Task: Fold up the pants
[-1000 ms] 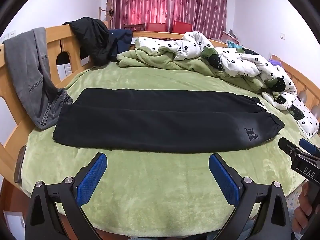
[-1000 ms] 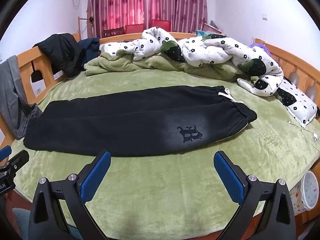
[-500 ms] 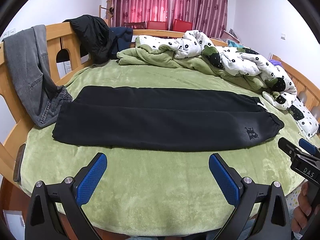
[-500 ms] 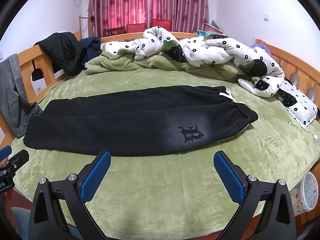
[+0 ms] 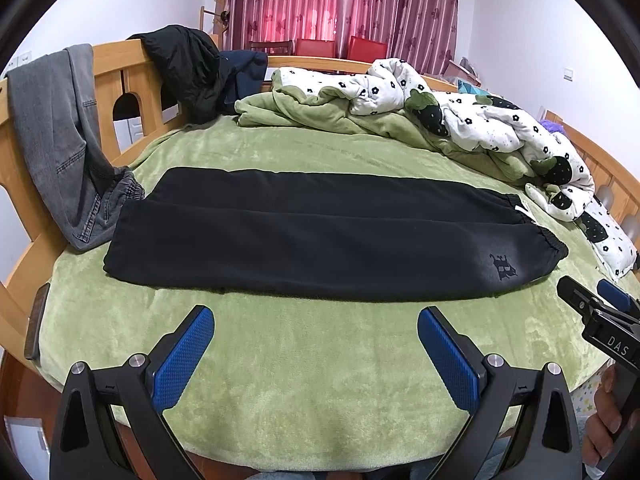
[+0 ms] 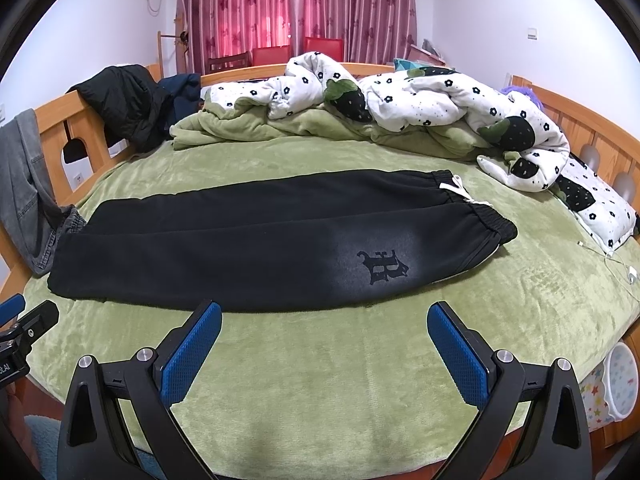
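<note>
The black fleece pants (image 5: 320, 236) lie flat on the bed's green plush blanket (image 5: 320, 360), one leg laid over the other lengthwise, waistband with its white drawstring (image 6: 460, 190) at the right and cuffs at the left. That long, smoothed strip, set close to the near edge of the bed, appears ready for cross folds from either end. The left hand-held gripper (image 5: 316, 356) hangs above bare blanket just short of the pants' near edge, fingers spread wide and holding nothing. The right hand-held gripper (image 6: 324, 354) is likewise released and empty, near the printed gothic emblem (image 6: 382, 266). Grey jeans (image 5: 60, 140) draped over the wooden bed rail (image 5: 116, 80) and the bunched white flowered quilt (image 6: 420, 100) sit clear of the pants.
</note>
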Tool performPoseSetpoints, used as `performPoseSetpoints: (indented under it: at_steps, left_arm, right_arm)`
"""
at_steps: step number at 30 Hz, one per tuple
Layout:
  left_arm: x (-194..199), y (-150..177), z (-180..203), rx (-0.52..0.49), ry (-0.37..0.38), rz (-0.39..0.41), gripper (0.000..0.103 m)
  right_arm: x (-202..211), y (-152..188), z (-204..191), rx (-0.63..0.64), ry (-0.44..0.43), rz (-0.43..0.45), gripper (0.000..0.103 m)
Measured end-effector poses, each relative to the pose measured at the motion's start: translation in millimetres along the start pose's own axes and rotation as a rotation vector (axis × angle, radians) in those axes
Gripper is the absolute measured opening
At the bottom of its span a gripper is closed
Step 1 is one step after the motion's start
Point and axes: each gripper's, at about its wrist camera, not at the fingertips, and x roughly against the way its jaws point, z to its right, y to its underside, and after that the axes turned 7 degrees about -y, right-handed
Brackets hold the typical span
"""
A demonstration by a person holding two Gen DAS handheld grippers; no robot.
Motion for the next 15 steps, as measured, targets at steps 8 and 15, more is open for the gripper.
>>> performPoseSetpoints:
  at_steps: [8,15]
  left_arm:
    - [-0.2,0.1,-0.3,0.001,0.0,-0.002,0.103]
    - [-0.4,-0.8,-1.2,0.002,0.002,-0.003,0.103]
  right_arm:
    - [-1.0,0.6,0.4,0.0,0.0,0.0,0.101]
    - [-0.8,0.4,0.8,0.0,-0.001,0.002,0.101]
